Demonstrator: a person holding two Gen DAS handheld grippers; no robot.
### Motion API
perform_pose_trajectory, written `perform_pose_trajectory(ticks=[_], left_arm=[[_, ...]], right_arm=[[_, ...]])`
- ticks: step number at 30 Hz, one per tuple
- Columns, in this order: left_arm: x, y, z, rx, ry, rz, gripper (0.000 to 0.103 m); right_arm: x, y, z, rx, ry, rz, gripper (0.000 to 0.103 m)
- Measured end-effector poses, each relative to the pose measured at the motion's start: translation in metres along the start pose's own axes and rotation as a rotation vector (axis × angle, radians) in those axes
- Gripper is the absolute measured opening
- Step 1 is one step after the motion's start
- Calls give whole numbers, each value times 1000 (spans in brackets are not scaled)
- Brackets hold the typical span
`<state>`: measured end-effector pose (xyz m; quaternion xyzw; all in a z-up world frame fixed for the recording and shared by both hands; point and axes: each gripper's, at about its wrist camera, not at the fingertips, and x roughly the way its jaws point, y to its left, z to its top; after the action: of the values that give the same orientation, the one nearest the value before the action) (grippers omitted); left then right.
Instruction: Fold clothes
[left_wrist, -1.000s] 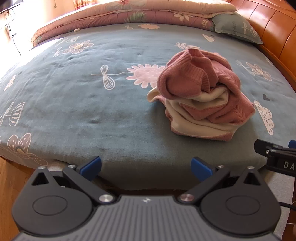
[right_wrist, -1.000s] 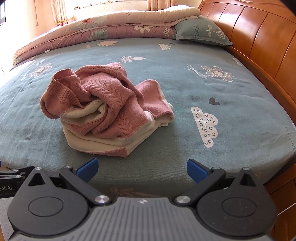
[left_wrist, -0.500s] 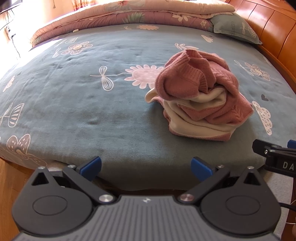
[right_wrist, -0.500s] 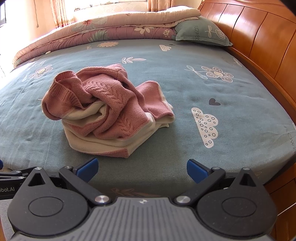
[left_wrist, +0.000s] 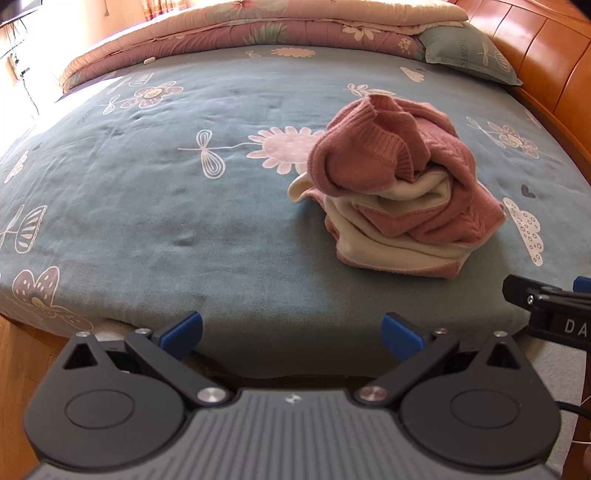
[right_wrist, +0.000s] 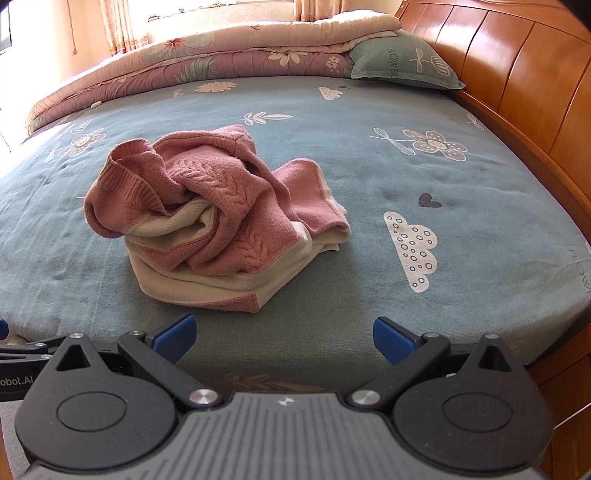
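The pink sweater (right_wrist: 210, 218) lies crumpled on the bed (right_wrist: 461, 258), near its front edge. Left gripper (left_wrist: 291, 332) and right gripper (right_wrist: 282, 334) hover before that edge, jaws spread, holding nothing. The knit appears soft, light and limp; grasp the ribbed hem.

Sweater (right_wrist: 207, 218): dusty pink outside with a cable-knit leaf pattern, cream lining showing at 6 o'clock of the heap.
Bed sheet (right_wrist: 369, 177): grey-blue, printed with white and pale pink flowers, a white dotted cloud (right_wrist: 412, 249) and a small dark heart (right_wrist: 429, 200).
Quilt (right_wrist: 207, 62) at 12 o'clock: mauve and cream, floral.
Pillow (right_wrist: 402, 62): grey-green, white flower print.
Headboard (right_wrist: 517, 74): glossy orange-brown wood.
Left tool (left_wrist: 291, 334) and right tool (right_wrist: 282, 334): black bodies, blue tips.
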<state>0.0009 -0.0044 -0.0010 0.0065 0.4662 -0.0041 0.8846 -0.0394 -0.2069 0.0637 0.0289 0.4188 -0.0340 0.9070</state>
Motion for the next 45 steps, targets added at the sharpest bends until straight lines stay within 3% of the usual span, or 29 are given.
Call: perform_pose_trajectory(ticks=[26,45], left_arm=[[2,-1,2,3,-3,0,102],[26,1,26,-1,3,-3,102]], right_arm=[[2,-1,2,-3,5,5,103],[24,-1,19,-10,34,-9,103]])
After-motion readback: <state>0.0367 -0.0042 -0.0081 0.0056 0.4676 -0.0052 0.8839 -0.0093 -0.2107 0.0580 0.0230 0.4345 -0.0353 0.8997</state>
